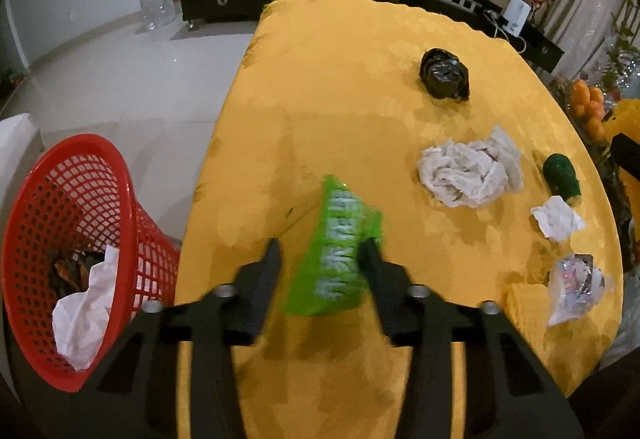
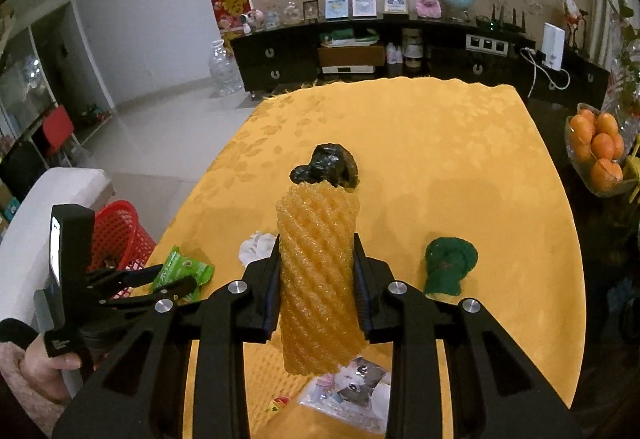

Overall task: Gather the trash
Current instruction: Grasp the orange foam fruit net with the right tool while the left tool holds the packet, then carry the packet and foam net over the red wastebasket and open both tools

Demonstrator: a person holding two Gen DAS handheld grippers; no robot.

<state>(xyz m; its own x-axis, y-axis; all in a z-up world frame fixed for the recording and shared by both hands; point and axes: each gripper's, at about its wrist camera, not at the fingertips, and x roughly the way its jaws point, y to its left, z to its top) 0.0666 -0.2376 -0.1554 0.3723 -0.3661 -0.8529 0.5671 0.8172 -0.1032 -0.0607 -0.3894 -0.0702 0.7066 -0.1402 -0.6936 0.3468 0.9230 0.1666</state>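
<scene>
the right tongs [image 2: 316, 279] pinch a light, springy foam net [image 2: 318, 279] mid-length above the counter [image 2: 480, 167], while the left tongs [image 1: 322, 255] straddle a thin, crinkly green wrapper [image 1: 340, 259], grip unclear.

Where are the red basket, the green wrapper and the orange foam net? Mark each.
red basket [image 1: 132, 199], left wrist view, on its far rim.
green wrapper [image 1: 340, 259], left wrist view, on its printed face.
orange foam net [image 2: 318, 271], right wrist view, on its ribbed middle.
</scene>
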